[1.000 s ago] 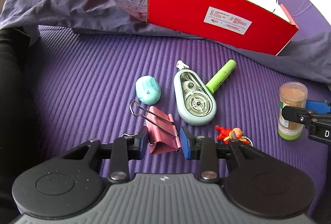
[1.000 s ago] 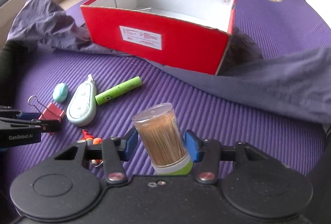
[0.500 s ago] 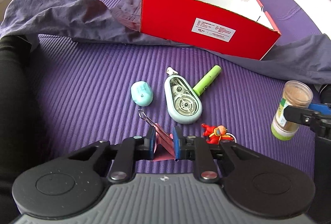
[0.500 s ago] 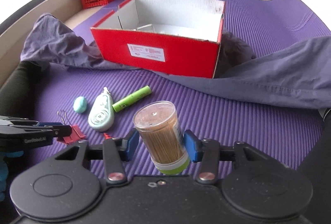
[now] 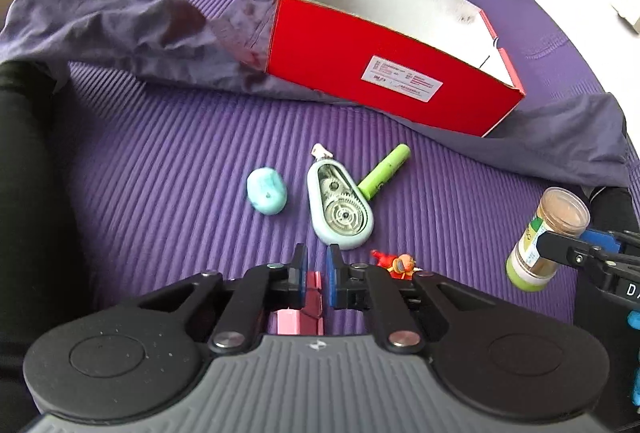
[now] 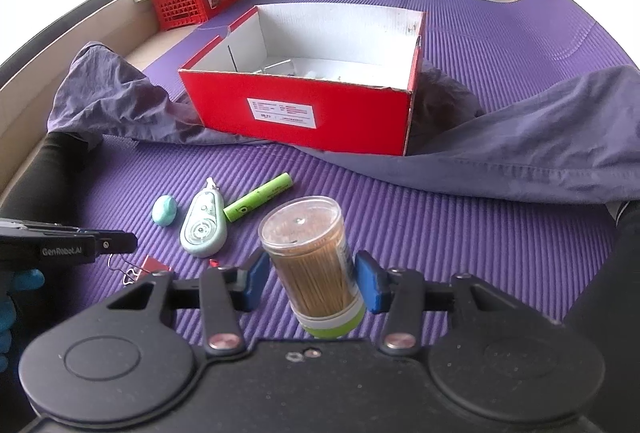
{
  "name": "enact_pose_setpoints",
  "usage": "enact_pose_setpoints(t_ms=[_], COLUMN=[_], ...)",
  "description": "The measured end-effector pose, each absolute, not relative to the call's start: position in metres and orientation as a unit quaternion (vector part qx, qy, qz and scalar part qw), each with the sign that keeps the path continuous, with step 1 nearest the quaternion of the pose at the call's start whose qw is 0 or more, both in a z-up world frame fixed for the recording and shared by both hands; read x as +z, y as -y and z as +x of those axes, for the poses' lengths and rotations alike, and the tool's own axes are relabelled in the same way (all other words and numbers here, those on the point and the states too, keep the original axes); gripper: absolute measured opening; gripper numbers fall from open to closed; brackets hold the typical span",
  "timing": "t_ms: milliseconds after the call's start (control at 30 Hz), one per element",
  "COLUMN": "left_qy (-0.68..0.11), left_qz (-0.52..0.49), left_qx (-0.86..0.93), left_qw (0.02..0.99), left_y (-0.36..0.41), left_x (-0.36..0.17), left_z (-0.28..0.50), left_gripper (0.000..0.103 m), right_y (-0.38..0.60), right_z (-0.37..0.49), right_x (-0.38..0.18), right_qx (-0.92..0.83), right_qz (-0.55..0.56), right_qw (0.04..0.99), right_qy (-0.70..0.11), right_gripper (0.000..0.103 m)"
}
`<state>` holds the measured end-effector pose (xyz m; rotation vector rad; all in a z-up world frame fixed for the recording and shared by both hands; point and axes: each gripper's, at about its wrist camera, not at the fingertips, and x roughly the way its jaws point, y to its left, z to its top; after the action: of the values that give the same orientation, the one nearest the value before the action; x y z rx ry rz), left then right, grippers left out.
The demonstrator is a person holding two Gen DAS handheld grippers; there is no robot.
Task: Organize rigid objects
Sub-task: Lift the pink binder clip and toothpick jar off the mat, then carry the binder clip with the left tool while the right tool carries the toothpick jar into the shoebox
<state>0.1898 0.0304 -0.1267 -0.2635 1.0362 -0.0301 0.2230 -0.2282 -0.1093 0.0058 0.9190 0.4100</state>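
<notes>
Since the earlier frames: pink binder clip [image 5: 310, 299], formerly on the mat, now off it, and left claw [image 5: 316, 273] clenched on its body, jaws having just closed; its wire handles [image 6: 128, 273] hang below the claw in the right wrist view. Right claw [image 6: 312, 281]: pitched downward, grasping the toothpick jar [image 6: 310, 257] by its sides, jar tilted, clear lid toward the camera, green base [image 6: 334, 327] near the claw body; jar also raised off the mat since a second ago. Left claw: pitched downward over the near edge of the purple mat [image 5: 160, 161]. Blue-gloved hand [image 6: 16, 289] at far left behind it. Writing: "GenRobot.AI" on the left claw's side in the right wrist view; white printed label [image 6: 282, 111] on the red box [image 6: 296, 113], text too small to read. On the mat, near to far: red toy figure [image 5: 396, 265], correction tape dispenser [image 5: 340, 209], teal egg-shaped item [image 5: 266, 191] to its left, green tube [image 5: 384, 173] touching the dispenser's right side. Red box stands open-topped at the far side, on a grey cloth [image 5: 104, 17] draped to both sides; small items inside cannot be made out. Open mat lies between the loose items and the box's near wall, and to the right of the jar.
</notes>
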Motion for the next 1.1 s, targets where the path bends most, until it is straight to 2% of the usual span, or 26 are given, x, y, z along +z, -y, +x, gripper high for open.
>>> enact_pose_setpoints(t_ms=[133,200,267,333,500,667,733,1100], left_qy=[-0.507,-0.513,-0.515,-0.513,-0.512,-0.470,-0.481,-0.546], left_qz=[-0.129,-0.113,-0.113,-0.110,-0.092,-0.067,-0.077,-0.046], left_qx=[-0.012,0.001,-0.004,-0.009,0.007,0.014,0.016,0.071], left_qw=[0.852,0.851,0.850,0.851,0.854,0.880,0.873,0.833], left_y=[-0.028,-0.023,-0.020,-0.015,-0.002,0.007,0.005,0.000], left_x=[-0.130,-0.132,-0.133,-0.133,-0.135,-0.116,-0.119,-0.176], left_z=[0.187,0.186,0.183,0.179,0.173,0.157,0.157,0.182], left_gripper=[0.013,0.026,0.060,0.072,0.072,0.073,0.078,0.078], right_y=[0.229,0.229,0.229,0.228,0.230,0.232,0.231,0.227], right_z=[0.223,0.223,0.223,0.222,0.223,0.222,0.223,0.222], right_x=[-0.111,-0.112,-0.113,-0.113,-0.114,-0.114,-0.115,-0.118], right_qx=[0.198,0.200,0.201,0.202,0.202,0.202,0.202,0.206], right_qz=[0.007,0.008,0.009,0.010,0.014,0.017,0.016,0.018], right_qw=[0.874,0.873,0.873,0.872,0.872,0.871,0.871,0.868], right_qy=[-0.444,-0.445,-0.445,-0.445,-0.446,-0.447,-0.448,-0.451], right_gripper=[0.046,0.046,0.045,0.045,0.045,0.045,0.045,0.045])
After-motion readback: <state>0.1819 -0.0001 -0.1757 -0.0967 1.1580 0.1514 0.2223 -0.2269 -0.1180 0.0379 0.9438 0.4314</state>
